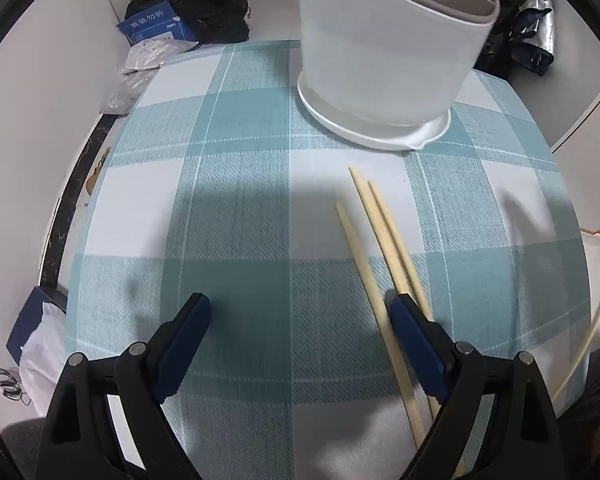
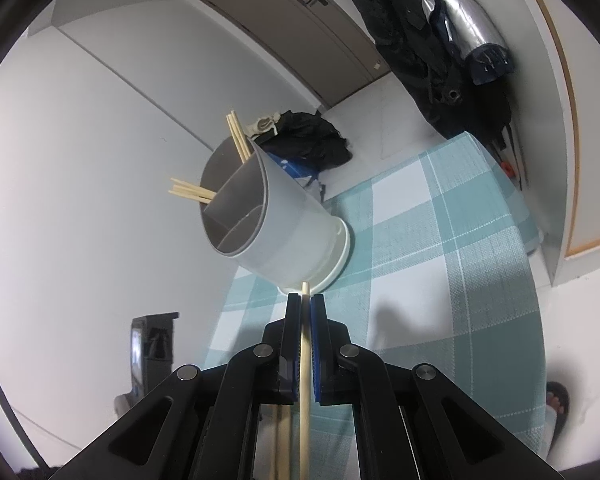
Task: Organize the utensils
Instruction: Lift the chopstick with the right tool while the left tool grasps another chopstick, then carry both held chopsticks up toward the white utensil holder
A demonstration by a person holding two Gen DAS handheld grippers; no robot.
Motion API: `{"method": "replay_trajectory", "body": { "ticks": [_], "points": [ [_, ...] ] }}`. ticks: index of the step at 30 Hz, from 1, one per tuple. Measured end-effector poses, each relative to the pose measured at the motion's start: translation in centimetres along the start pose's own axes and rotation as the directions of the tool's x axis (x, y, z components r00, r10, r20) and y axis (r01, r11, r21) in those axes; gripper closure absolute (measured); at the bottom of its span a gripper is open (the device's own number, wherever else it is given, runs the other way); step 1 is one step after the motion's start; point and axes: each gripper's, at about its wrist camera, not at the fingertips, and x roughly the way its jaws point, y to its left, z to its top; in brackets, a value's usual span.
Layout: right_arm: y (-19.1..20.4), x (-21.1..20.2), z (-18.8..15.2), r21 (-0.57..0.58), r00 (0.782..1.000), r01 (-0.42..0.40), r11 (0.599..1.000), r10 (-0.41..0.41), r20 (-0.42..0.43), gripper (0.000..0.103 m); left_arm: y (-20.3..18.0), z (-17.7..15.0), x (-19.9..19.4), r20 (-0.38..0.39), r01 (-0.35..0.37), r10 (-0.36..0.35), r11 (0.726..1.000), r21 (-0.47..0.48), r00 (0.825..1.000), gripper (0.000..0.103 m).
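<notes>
Your right tongs point(image 2: 306, 300) are clamping a single pale chopstick point(image 2: 305, 360), which is running straight up the lower middle of the right wrist view between the two blue pads, its tip poking out just past them and overlapping the base of the utensil holder point(image 2: 284, 224). That holder, a white tub with a grey divided liner, is sitting in the centre of the frame on the checked desk point(image 2: 480, 280) and is already carrying two bunches of chopsticks point(image 2: 238, 136) that are sticking out of its far compartment toward the upper left. In the left wrist view the same holder point(image 1: 384, 52) is filling the upper middle and upper right, standing on a white saucer-like base near the far edge of the desk point(image 1: 240, 200). Below it, in the lower right of the frame, three loose chopsticks point(image 1: 374, 240) are lying on the teal and white cloth, roughly parallel and pointing toward the holder. Your left tongs point(image 1: 300, 312) are standing spread wide and gripping nothing; the right-hand pad is sitting over the two chopsticks farther to the right, while the third is passing just inside it. Beyond the desk, a black bag point(image 1: 204, 8) with a blue box point(image 1: 156, 28) is lying on the floor at the upper left, and a silver folded umbrella point(image 2: 460, 24) is hanging at the upper right of the right wrist view.
</notes>
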Motion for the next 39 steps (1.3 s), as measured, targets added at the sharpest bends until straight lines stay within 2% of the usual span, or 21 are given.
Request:
{"method": "replay_trajectory", "body": {
  "ticks": [5,8,10,12,13,17,20,23,26,32,39],
  "points": [
    [0.1,0.0,-0.3,-0.001,1.000,0.000,1.000,0.000,-0.007,0.099,-0.2,0.6,0.2,-0.033,-0.003,0.003,1.000,0.016,0.999,0.015],
    [0.1,-0.1,-0.3,-0.004,1.000,-0.001,1.000,0.001,-0.009,0.099,-0.5,0.9,0.1,-0.036,-0.016,0.016,1.000,0.012,0.999,0.022],
    [0.1,-0.2,-0.2,-0.005,1.000,0.000,1.000,0.000,-0.003,0.099,-0.7,1.2,0.1,-0.049,-0.010,0.010,1.000,-0.002,0.999,0.031],
    [0.0,-0.3,-0.1,0.002,1.000,0.000,1.000,0.000,0.004,0.099,-0.9,1.8,0.1,-0.068,0.011,-0.012,1.000,-0.017,0.998,0.044],
    [0.0,-0.3,-0.1,0.006,1.000,-0.002,1.000,0.002,0.005,0.099,-1.0,2.0,0.1,-0.075,0.015,-0.017,0.999,-0.029,0.997,0.047],
    [-0.4,-0.6,0.0,0.015,1.000,0.003,1.000,-0.003,0.012,0.099,-1.8,2.4,0.0,-0.074,0.015,-0.016,1.000,-0.013,0.997,0.079],
    [-0.8,-0.8,0.1,0.033,1.000,0.000,0.999,-0.001,0.018,0.099,-2.5,2.7,0.1,-0.081,0.003,-0.004,1.000,-0.007,0.997,0.089],
    [-0.9,-0.8,0.1,0.042,1.000,-0.001,0.999,0.001,0.016,0.099,-2.6,2.9,0.2,-0.074,-0.007,0.006,1.000,-0.001,0.997,0.091],
    [-0.7,-0.6,0.1,0.035,1.000,0.000,0.999,-0.001,0.010,0.099,-2.5,3.0,0.3,-0.084,0.011,-0.012,1.000,-0.013,0.996,0.100],
    [-0.4,-0.4,0.2,0.025,1.000,0.000,1.000,0.000,0.011,0.099,-1.8,3.4,0.2,-0.080,0.026,-0.027,0.999,-0.022,0.996,0.101],
    [-0.8,-0.5,0.4,0.032,0.999,0.022,0.999,-0.023,0.026,0.099,-1.2,4.1,-0.8,-0.030,0.047,-0.048,0.999,-0.026,0.998,0.102]
  ]
}}
